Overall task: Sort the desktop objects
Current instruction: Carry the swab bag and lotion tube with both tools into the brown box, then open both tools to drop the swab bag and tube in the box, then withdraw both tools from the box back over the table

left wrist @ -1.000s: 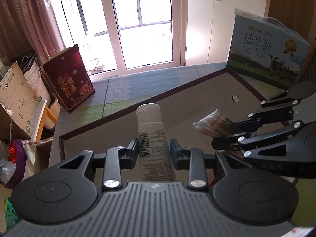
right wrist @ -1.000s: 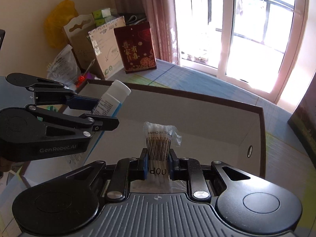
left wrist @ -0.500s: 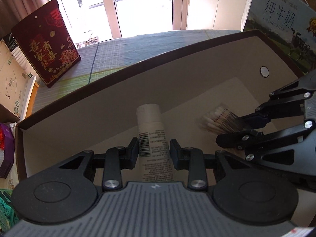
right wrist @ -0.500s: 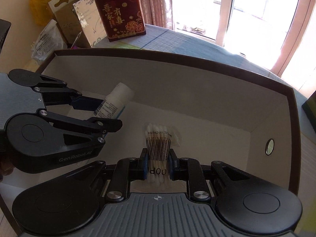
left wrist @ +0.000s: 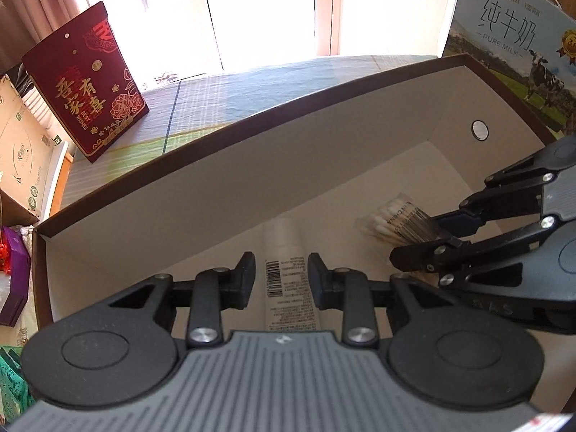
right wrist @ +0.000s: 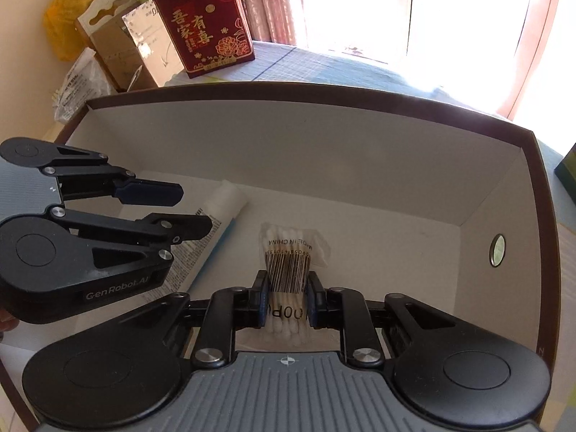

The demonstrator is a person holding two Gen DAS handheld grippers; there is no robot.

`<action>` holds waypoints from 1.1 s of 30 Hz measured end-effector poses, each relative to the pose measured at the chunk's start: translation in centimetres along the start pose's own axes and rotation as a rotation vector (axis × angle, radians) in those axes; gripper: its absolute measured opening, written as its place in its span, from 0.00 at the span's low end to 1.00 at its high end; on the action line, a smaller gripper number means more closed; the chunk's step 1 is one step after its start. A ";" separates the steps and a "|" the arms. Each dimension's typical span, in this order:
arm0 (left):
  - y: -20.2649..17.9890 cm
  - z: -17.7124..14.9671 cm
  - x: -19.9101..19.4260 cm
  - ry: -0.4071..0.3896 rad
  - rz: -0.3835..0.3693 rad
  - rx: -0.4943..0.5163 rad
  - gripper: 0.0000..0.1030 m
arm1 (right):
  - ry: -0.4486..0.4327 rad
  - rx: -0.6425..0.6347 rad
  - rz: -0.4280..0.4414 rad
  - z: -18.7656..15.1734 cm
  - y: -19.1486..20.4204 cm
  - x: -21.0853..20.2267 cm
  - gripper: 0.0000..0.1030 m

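Note:
A white tube (left wrist: 288, 270) lies on the floor of a large brown-rimmed white box (left wrist: 216, 187). My left gripper (left wrist: 279, 273) straddles the tube with a small gap on each side; the jaws look parted. In the right wrist view the tube (right wrist: 219, 212) lies under the left gripper (right wrist: 187, 208), whose fingers are apart. My right gripper (right wrist: 287, 288) is shut on a clear pack of cotton swabs (right wrist: 288, 252) and holds it low inside the box. The pack also shows in the left wrist view (left wrist: 396, 223).
A red gift box (left wrist: 86, 97) stands beyond the box's far wall on the green mat. A milk carton case (left wrist: 511, 46) stands at the right. Cardboard boxes and bags (right wrist: 108, 43) are piled at the left. The box wall (right wrist: 324, 144) surrounds both grippers.
Both grippers have moved down into the box. The tube now rests on the box floor and the left jaws have parted from it. The right gripper still holds the swabs.

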State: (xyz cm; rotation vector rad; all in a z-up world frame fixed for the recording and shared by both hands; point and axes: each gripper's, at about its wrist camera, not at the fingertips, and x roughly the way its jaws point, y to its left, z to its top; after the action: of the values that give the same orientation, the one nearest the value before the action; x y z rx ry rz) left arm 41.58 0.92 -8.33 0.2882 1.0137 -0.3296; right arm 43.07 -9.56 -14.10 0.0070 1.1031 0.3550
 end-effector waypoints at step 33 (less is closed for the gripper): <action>-2.4 -4.3 -11.4 -0.094 0.064 -0.114 0.81 | -0.159 -0.077 -0.079 -6.3 3.7 -9.3 0.98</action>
State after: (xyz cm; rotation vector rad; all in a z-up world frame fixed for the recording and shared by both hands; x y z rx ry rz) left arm 31.74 1.90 -0.81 0.1996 0.9255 -0.2248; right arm 32.81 -9.79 -8.17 -0.0752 0.9295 0.3200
